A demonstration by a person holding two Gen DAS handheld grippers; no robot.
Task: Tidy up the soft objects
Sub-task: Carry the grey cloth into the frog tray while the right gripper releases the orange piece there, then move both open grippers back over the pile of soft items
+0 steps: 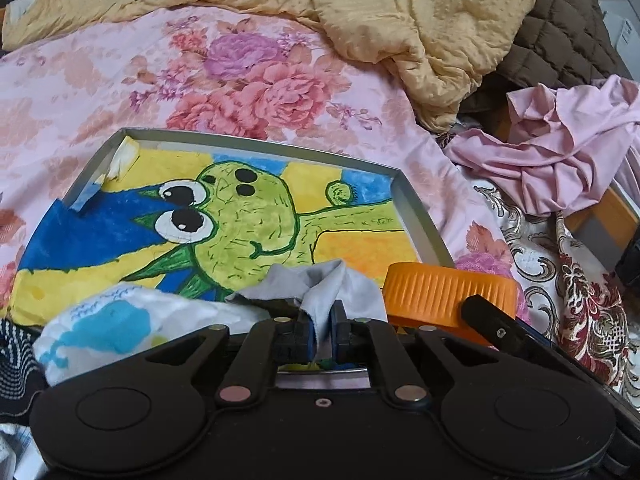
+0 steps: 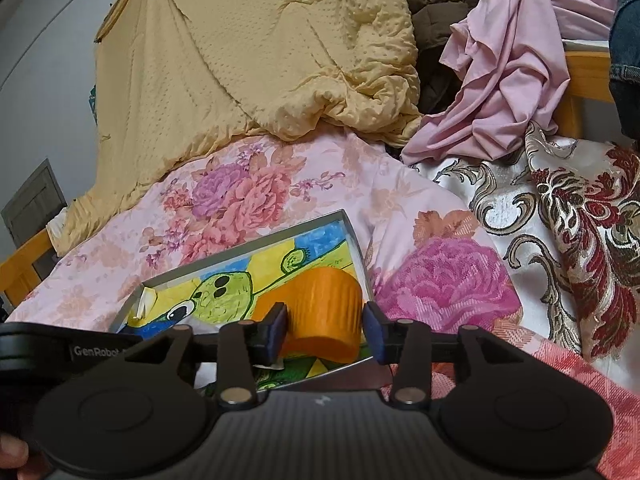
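Your left gripper (image 1: 323, 326) is clenched on a fold of the grey cloth (image 1: 320, 284), which bunches up over the near edge of the metal tray (image 1: 420, 216), at about six o'clock on the tray's cartoon drawing (image 1: 224, 216). At nine o'clock of the cloth lies a white item with blue print (image 1: 108, 320), touching the tray's near-left corner. At three o'clock, just beside the cloth, sits the ribbed orange cup (image 2: 324, 312), lying on the tray between the fingers of your right gripper (image 2: 325, 334). Those jaws stand apart; the left pad (image 2: 276, 332) looks close against the cup wall, while a gap shows on the right side, so the cup appears released. The risk is here: if you lift the cloth now, its loose tail may drag against the cup and roll it off the tray onto the floral bedsheet (image 1: 200, 80). The pinch is also on a thin fold only, so a quick pull could slip the cloth free. The peeling paper at the tray's far-left corner (image 1: 124, 156) could snag too. Beyond lie the yellow quilt (image 1: 400, 20) and the pink garment (image 1: 552, 140) at two o'clock.
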